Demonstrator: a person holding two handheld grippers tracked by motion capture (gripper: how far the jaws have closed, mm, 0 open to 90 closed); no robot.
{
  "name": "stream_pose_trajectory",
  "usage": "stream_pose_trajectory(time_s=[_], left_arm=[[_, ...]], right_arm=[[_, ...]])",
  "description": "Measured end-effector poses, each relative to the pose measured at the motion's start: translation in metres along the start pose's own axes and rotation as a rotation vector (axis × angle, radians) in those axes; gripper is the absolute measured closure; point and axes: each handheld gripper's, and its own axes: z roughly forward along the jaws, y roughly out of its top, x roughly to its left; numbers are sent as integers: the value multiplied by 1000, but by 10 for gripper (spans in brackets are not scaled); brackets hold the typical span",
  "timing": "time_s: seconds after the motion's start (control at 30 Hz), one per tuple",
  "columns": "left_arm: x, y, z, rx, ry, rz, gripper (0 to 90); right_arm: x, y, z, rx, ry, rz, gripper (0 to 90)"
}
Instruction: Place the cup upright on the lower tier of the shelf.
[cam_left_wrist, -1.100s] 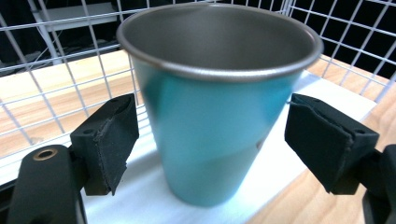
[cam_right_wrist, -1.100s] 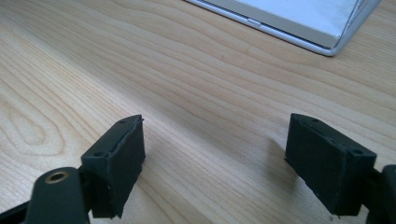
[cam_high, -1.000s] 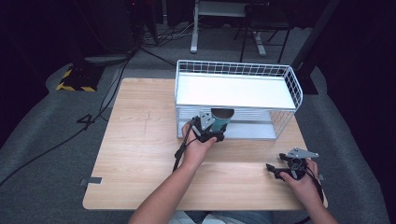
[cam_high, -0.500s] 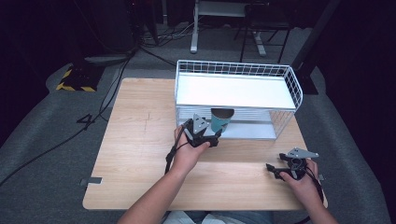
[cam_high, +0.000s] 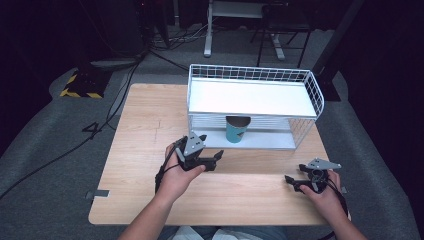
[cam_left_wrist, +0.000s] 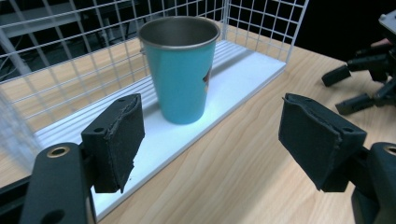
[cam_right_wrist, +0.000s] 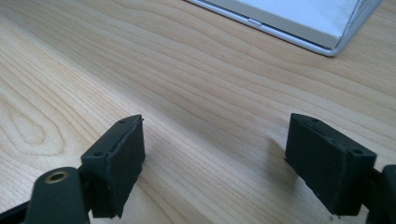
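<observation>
Two tools, both spread wide and empty: left tool (cam_high: 212, 159) sits at frame centre, just off the teal metal cup (cam_high: 237, 129) standing upright on the lower shelf of the white wire rack (cam_high: 314, 95), probably lined up for access through the open front. Right tool (cam_high: 299, 183) rests low over the light wooden worktop (cam_high: 140, 130) at lower right, well apart, apparently idle.

We look from high view, above person's side, forward and down: whole table (cam_high: 150, 125), wire rack (cam_high: 252, 107), floor beyond. Our left gripper view sits low and close, facing along own jaws into rack's lower shelf (cam_left_wrist: 210, 100), teal cup (cam_left_wrist: 180, 70) near. Our right gripper view rides closest, just above tabletop (cam_right_wrist: 187, 93), rack's corner (cam_right_wrist: 327, 37) at top edge. We share rack across all three; cup across high and left gripper views.
</observation>
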Motion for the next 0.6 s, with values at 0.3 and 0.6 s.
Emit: stream_pose_trajectory(time_s=[0.3,0.6], left_arm=[[9,-14,-32,54,16,33,238],[29,-43,-72,98,73,34,235]], right_arm=[[-1,3,3,0,-2,-2,200],[-1,3,3,0,-1,-1,200]])
